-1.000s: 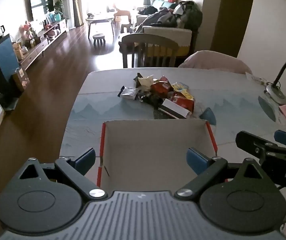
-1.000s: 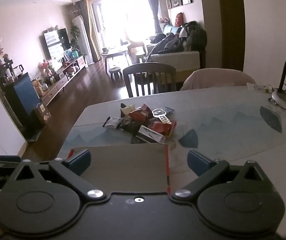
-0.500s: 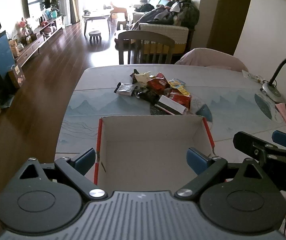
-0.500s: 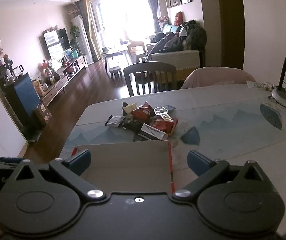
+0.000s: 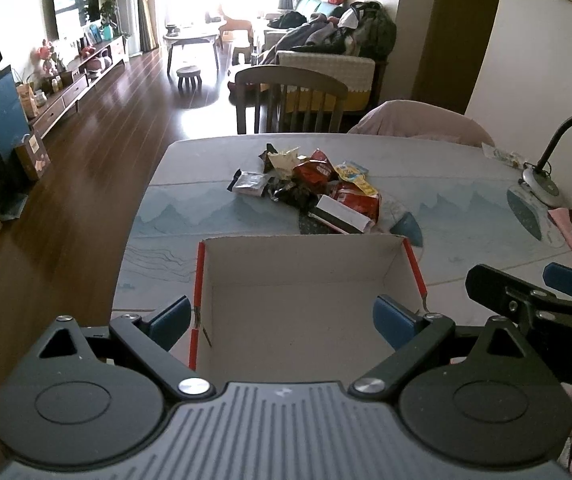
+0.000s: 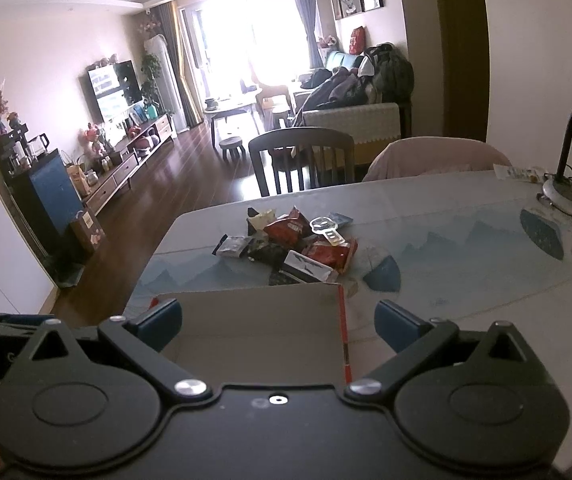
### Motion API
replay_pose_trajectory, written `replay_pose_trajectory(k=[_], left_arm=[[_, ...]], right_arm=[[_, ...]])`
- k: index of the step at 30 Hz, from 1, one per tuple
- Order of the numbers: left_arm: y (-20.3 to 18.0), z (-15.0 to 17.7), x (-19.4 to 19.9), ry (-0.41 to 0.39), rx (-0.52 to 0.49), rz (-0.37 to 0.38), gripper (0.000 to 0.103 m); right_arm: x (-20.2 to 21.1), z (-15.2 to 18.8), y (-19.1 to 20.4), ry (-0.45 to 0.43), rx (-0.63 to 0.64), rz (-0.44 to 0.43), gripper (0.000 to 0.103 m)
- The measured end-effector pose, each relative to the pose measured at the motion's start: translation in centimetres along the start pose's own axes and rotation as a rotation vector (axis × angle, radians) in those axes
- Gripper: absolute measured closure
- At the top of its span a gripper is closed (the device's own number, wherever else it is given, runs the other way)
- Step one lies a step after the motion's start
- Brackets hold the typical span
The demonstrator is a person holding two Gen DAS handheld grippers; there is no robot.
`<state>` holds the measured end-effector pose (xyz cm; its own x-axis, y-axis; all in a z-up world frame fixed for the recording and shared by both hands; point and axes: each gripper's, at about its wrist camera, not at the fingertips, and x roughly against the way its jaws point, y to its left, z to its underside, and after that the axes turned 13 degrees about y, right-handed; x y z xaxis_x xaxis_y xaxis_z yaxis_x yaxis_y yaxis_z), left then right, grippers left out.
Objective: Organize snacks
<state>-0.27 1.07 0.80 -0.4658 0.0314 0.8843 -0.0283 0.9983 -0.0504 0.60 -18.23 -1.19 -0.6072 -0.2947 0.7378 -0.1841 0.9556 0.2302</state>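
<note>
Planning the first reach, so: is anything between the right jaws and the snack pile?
Only the open cardboard box. It sits on the table directly between the open right gripper and the snack pile, its far wall just short of the pile. Nothing else visible blocks that path.

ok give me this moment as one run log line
left gripper: open, over box | right gripper: open, empty | box: no snacks visible inside | snack pile: on table beyond box

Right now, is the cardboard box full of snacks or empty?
Empty as far as can be seen. The cardboard box shows only a bare floor and walls; its nearest part is hidden behind the tongs. The snacks lie piled on the table beyond it.
</note>
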Motion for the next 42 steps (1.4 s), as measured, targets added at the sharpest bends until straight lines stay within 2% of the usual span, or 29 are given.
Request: replay_pose_trajectory(k=[42], left_arm=[[1.5,0.6,0.1,-0.005,-0.019,0.026,0.005]], right_arm=[[-0.3,0.4,0.6,-0.016,-0.002,0.01,0.0]])
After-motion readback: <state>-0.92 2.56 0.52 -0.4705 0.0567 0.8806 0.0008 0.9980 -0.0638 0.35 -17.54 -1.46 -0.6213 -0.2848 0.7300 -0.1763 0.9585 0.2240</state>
